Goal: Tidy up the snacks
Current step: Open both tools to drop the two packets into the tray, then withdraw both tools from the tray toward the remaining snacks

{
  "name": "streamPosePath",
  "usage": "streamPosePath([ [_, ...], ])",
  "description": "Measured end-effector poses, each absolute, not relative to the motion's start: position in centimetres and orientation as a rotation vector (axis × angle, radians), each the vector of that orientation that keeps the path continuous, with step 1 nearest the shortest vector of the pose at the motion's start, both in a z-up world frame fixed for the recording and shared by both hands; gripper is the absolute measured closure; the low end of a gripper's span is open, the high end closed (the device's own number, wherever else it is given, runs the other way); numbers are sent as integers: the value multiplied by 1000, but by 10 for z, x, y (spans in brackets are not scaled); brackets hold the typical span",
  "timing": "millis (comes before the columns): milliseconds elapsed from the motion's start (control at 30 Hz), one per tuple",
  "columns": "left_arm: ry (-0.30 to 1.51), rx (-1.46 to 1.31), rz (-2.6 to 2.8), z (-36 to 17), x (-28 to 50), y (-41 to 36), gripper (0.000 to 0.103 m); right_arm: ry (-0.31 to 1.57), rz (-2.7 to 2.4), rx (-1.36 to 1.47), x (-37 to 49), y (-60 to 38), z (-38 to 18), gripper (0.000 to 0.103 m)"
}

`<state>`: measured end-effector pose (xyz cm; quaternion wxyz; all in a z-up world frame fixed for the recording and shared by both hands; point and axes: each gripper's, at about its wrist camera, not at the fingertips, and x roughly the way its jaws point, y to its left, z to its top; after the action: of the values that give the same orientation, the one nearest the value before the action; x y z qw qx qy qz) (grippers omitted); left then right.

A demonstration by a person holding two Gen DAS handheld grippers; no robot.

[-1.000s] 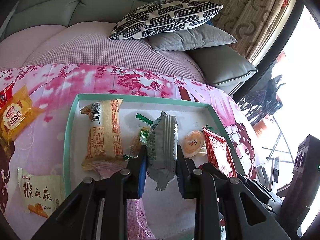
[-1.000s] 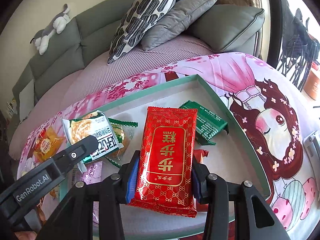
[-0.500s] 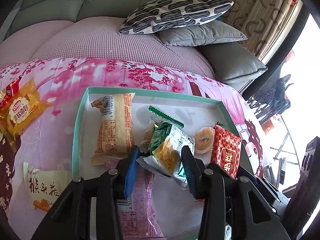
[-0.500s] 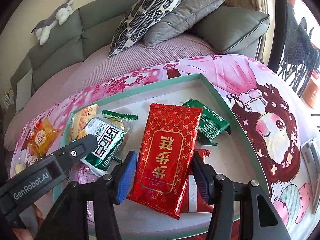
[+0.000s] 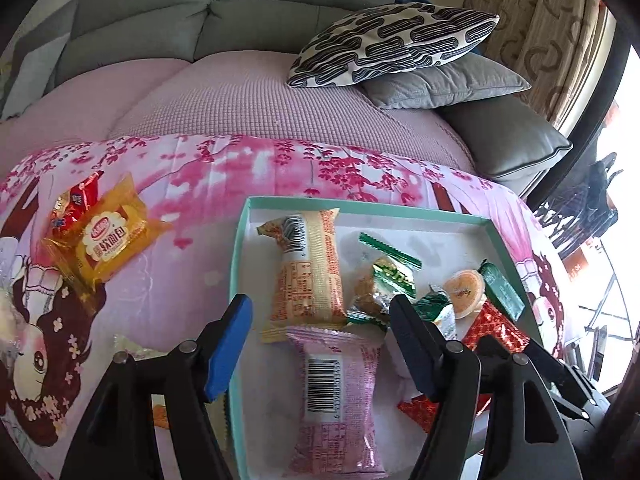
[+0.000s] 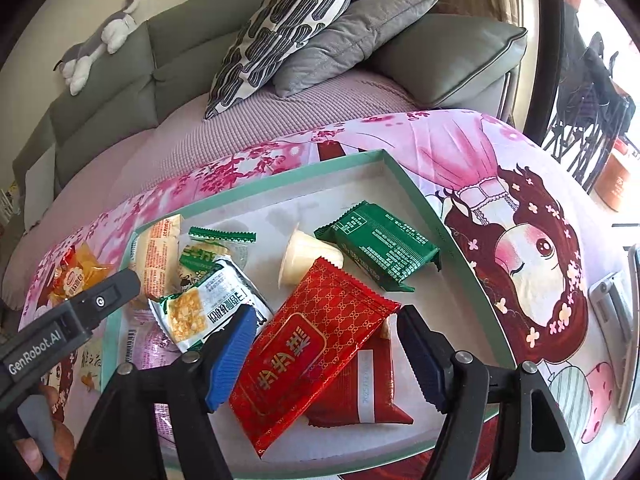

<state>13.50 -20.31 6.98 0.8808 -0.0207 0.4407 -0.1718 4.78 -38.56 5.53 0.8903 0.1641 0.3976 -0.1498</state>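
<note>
Through the left wrist view, we find our left gripper (image 5: 320, 344) spread wide and grasping nothing, poised over the near left part of the shallow mint-green cardboard tray (image 5: 238, 264). Between its blue pads lie one pink foil wafer pack with a barcode (image 5: 340, 396) and, beyond it, one long orange-printed bread wrapper (image 5: 308, 272). Further right in the tray: one clear green-trimmed biscuit pack (image 5: 384, 276), one small orange-lidded jelly cup (image 5: 464, 290), one dark green flat pack (image 5: 502, 290). Outside the tray, far left on the pink cartoon-printed cloth (image 5: 192, 264), we count one yellow soft-bread pack (image 5: 106, 242) and one small red pack (image 5: 78, 200) touching it.

Over in the right wrist view, our right gripper (image 6: 324, 352) is likewise released, its jaws standing either side of one large red foil pack with gold lettering (image 6: 308, 344), which lies loose atop a second, darker red pack (image 6: 368, 392). Also tallied here: one white-and-green cracker pack (image 6: 212, 308) near left.

The step, we judge, is letting go and backing off. To do it well we should lift both grippers straight away from the packs, pads clear of the foil, so nothing is dragged or flipped. The loose packs on the cloth would come next.
</note>
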Motion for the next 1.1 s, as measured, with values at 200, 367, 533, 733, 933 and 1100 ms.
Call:
streamPosePath([
  [200,900,68,-250,67,137,-197,30,817,-311,340,46,-386,58,27],
  [367,884,200,-161,62,137,-200,30,816,-312,341,46,-387,58,27],
  [533,882,232,-140,61,138,-199,30,817,-312,340,45,-387,58,27],
  [733,876,233,-150,62,137,-200,27,814,-315,340,45,-387,58,26],
  [933,843,233,-143,64,137,-199,9,792,-330,345,44,-389,58,0],
  [1100,832,221,-132,64,138,-196,2,789,-338,340,44,-390,58,0],
])
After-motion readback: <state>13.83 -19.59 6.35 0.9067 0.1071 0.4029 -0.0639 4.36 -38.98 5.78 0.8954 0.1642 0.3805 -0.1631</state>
